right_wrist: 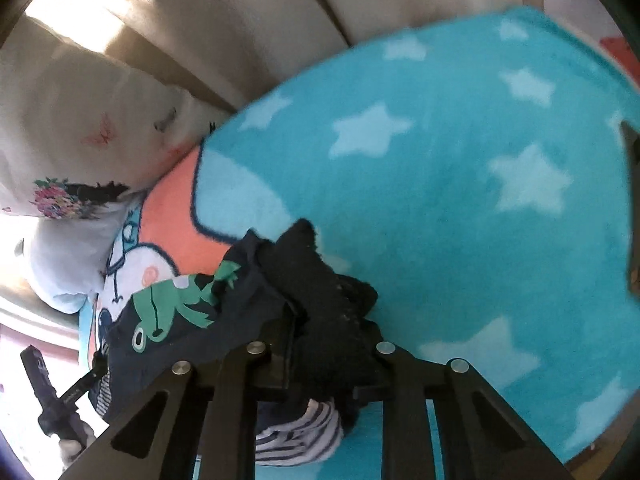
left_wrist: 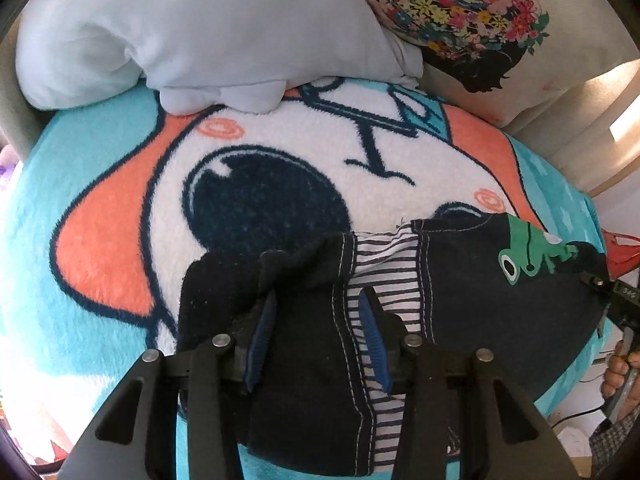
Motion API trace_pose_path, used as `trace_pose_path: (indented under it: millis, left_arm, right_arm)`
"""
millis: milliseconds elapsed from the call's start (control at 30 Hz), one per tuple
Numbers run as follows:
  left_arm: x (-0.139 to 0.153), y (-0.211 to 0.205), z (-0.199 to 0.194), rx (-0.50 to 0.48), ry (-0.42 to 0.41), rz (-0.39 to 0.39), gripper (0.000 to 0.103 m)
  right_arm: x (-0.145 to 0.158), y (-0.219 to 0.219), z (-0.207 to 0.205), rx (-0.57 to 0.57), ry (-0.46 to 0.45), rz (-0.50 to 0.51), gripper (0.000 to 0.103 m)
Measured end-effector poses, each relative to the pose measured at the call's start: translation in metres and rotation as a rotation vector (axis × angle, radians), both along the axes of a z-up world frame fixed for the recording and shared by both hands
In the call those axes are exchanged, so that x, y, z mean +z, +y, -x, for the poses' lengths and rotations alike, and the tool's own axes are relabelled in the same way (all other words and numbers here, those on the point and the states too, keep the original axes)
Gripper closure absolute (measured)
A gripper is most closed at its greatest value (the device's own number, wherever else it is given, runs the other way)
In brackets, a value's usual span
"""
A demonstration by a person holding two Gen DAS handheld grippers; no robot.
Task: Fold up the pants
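Pants [left_wrist: 460,300] – small, dark, green frog print, striped lining – lie bunched on fleece blanket [left_wrist: 100,216] at near edge. Left gripper [left_wrist: 320,320] points down at waist, blue pads [left_wrist: 370,320] either side of dark fabric fold, pressing on it. Right gripper [right_wrist: 316,344] closed on bunch of dark cloth at pants' right end; fingertips buried in fabric. Pale pillow [left_wrist: 160,32] and floral cushion [left_wrist: 460,12] lie at far side of blanket.
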State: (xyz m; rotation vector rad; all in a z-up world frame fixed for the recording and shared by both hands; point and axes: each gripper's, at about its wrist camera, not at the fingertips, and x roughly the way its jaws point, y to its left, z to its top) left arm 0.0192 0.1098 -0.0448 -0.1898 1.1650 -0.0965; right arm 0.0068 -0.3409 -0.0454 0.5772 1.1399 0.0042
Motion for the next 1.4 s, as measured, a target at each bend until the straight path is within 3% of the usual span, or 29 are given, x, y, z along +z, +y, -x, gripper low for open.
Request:
trace_pose_path:
  millis: [233,300,367,400,500,600,667,733,800,867,1067,1200,1400]
  left_arm:
    - [-0.006,-0.026,-0.005,-0.016,-0.009,-0.074,0.061]
    - [-0.006,-0.028,-0.002,-0.04,-0.024,-0.097,0.06]
    - [0.002,-0.019,0.0,-0.038,-0.01,-0.048,0.06]
    - [0.013,-0.009,0.003,-0.022,-0.01,0.013,0.061]
    - [0.05,0.009,0.02,-0.001,-0.095,0.059,0.06]
    - [0.068,0.012,0.024,-0.011,-0.136,0.083,0.044]
    - [0.062,0.002,0.021,-0.048,-0.123,0.079,0.043]
    - [0.045,-0.016,0.02,-0.106,-0.075,0.046,0.043]
    - [0.031,-0.027,0.026,-0.151,-0.038,0.036,0.043]
    - [0.021,-0.033,0.034,-0.181,-0.013,0.016,0.043]
    - [0.01,-0.047,0.045,-0.284,-0.002,-0.082,0.043]
    - [0.035,-0.037,0.05,-0.267,-0.067,-0.052,0.043]
    - [0.086,-0.019,0.06,-0.22,-0.278,-0.112,0.043]
  right_arm:
    - [0.004,-0.015,0.001,-0.021,0.003,0.042,0.082]
    - [-0.005,-0.013,0.002,-0.011,0.029,0.07,0.073]
    - [-0.008,-0.014,0.004,-0.008,0.035,0.085,0.067]
    - [-0.006,-0.016,0.005,-0.014,0.034,0.08,0.06]
    - [0.023,-0.032,0.016,-0.094,0.001,0.126,0.045]
    - [0.07,-0.034,0.027,-0.149,-0.095,0.298,0.044]
    - [0.091,-0.014,0.024,-0.083,-0.149,0.35,0.044]
    - [0.096,0.018,0.016,0.045,-0.156,0.33,0.045]
    - [0.085,0.057,0.011,0.179,-0.128,0.297,0.047]
    - [0.067,0.083,0.014,0.239,-0.094,0.335,0.047]
    - [0.001,0.072,0.022,0.17,0.095,0.305,0.047]
    - [0.02,0.071,0.028,0.128,0.047,0.301,0.047]
    - [0.057,0.101,0.039,0.114,-0.038,0.362,0.045]
